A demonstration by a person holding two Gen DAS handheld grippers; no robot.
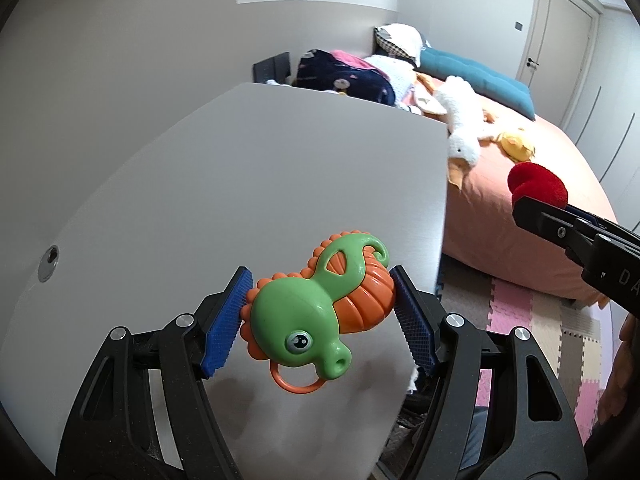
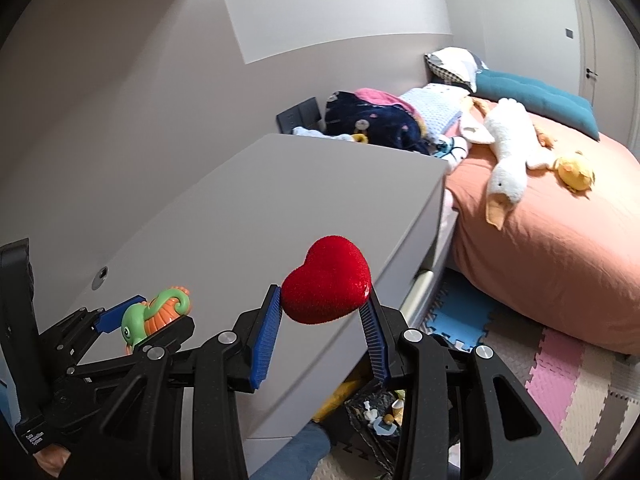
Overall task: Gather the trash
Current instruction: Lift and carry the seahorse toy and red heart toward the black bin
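Looking forward and down along the left tongs [image 1: 320, 312], close above the grey tabletop [image 1: 260, 184]. Likewise along the right tongs [image 2: 324, 316], just beyond the tabletop's right edge. Shared in both views: tabletop, orange bed [image 1: 532, 216] past its far-right corner, each other's tongs.

In the left wrist view the right gripper [image 1: 524, 200] runs off the right edge, and its black body covers the lower part of the red heart [image 1: 538, 182], so the pads cannot be seen there. In the right wrist view the left gripper [image 2: 150, 320] hides the lower half of the green seahorse toy [image 2: 154, 314]. The desk [image 2: 240, 216] conceals the near end of the bed [image 2: 560, 240] and most of the dark box [image 2: 298, 118] against the far wall. Small items on the floor [image 2: 384, 420] below the desk are too tiny to identify. The door [image 1: 560, 28] is cut by the fisheye rim.
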